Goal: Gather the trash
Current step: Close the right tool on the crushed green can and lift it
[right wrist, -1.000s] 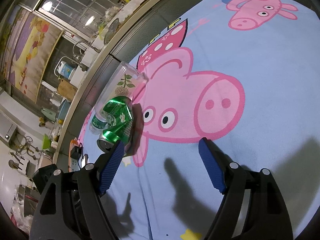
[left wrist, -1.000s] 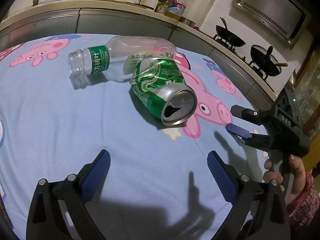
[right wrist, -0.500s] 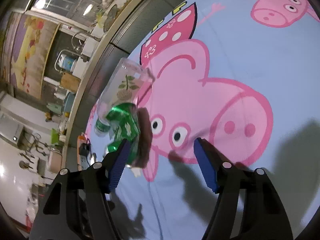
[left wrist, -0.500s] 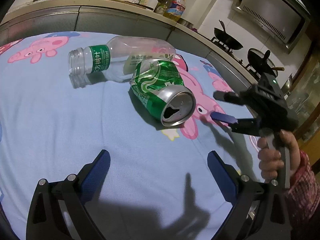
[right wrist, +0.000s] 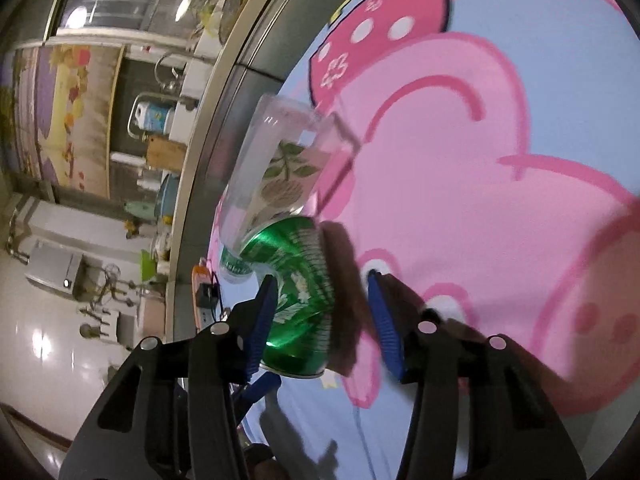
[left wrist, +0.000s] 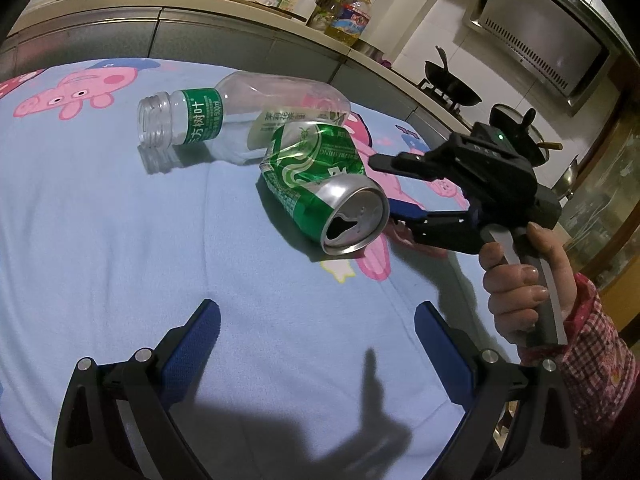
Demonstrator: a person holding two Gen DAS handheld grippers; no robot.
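- One dented green can (left wrist: 324, 188) and one clear plastic bottle (left wrist: 240, 120) lie touching, toward the tabletop's (left wrist: 100, 220) far edge.
- The right hand-held gripper (right wrist: 322, 312) straddles the can, closing in, not yet clamped.
- The left hand-held gripper (left wrist: 316, 344) hangs released, empty, nearer me.

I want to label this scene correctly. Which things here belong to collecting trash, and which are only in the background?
For the job: crushed green can; empty plastic bottle; right gripper.

Only background: wok; oil bottle; range hood; cartoon pig cloth.
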